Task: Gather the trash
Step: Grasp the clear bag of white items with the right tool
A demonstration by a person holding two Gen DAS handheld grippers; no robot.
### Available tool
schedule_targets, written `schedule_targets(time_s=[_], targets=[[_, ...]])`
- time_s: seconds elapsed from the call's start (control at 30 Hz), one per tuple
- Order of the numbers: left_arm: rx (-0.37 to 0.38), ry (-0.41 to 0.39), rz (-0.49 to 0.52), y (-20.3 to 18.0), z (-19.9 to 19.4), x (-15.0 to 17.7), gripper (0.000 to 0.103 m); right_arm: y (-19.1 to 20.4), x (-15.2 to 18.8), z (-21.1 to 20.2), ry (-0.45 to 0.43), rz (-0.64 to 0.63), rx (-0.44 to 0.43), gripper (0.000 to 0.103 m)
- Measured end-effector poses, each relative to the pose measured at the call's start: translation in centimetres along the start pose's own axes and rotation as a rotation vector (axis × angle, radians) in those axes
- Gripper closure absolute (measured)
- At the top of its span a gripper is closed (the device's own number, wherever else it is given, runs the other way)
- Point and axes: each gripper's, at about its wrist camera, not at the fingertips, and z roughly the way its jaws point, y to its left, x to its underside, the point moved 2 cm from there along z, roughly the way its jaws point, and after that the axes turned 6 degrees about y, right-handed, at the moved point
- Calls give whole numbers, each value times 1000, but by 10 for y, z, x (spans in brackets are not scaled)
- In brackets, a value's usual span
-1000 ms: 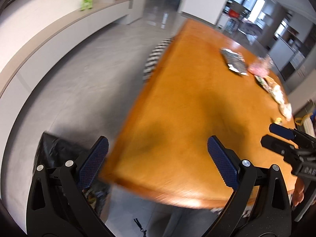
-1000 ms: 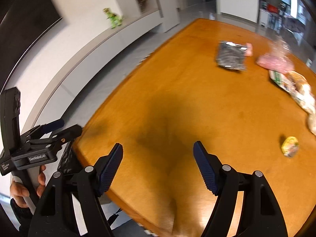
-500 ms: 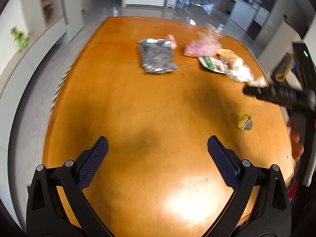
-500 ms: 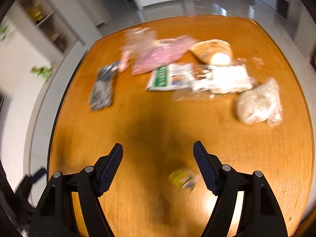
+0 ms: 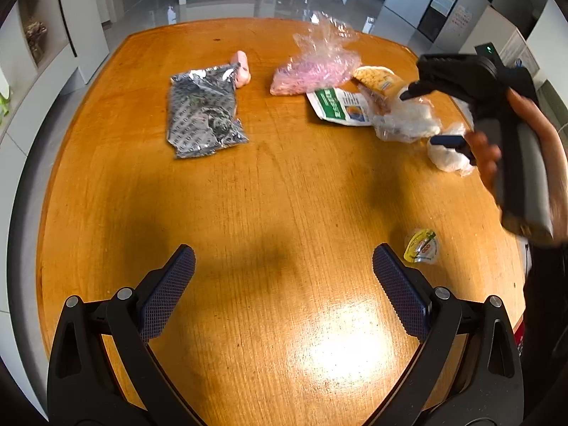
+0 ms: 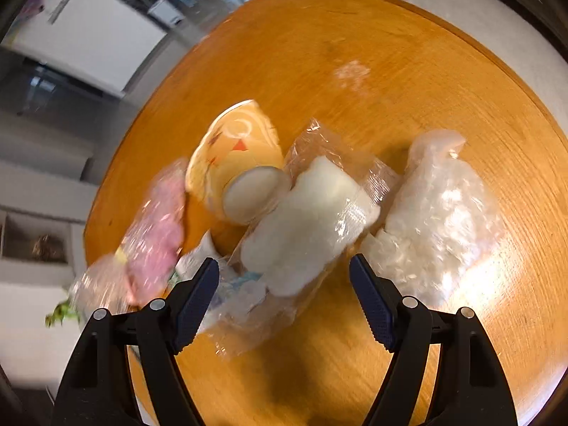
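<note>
Trash: wrappers (image 5: 206, 110), bags (image 6: 436, 220) scattered on bench (image 5: 248, 213)
Left gripper (image 5: 284, 273): fingers wide, empty
Right gripper (image 6: 284, 294): fingers wide over clear bag (image 6: 305, 227), no contact

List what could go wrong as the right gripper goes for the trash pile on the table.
1. The right gripper hangs open over a clear bag of white stuff that overlaps the yellow wrapper and a crinkled clear bag; closing may snag only loose film, or drag the neighbours along.
2. The small yellow lid lies apart near the table's edge and could be overlooked.
3. The left gripper, open and empty, hangs close by; the two could collide.
</note>
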Motion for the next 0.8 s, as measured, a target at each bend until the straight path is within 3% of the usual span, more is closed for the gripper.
schedule_targets(time_s=[0.1, 0.13, 0.17, 0.27, 0.4, 0.63, 0.8], targets=[[-6, 11, -5, 1, 4, -1, 6, 1, -9, 10, 0, -3, 66, 27], [-5, 13, -9, 2, 4, -1, 6, 1, -11, 12, 0, -21, 80, 36], [-1, 13, -12, 1, 3, -2, 6, 3, -11, 12, 0, -61, 80, 53], [9, 6, -6, -4, -2, -3, 6, 6, -5, 14, 36, -174, 62, 63], [36, 9, 47, -28, -2, -1, 6, 7, 13, 4, 80, -271, 12, 68], [21, 32, 207, -99, 27, -1, 6, 7, 41, -58, 35, -432, -47, 68], [-24, 39, 154, -97, 46, -33, 6, 2, 51, -93, -24, -509, -28, 67]])
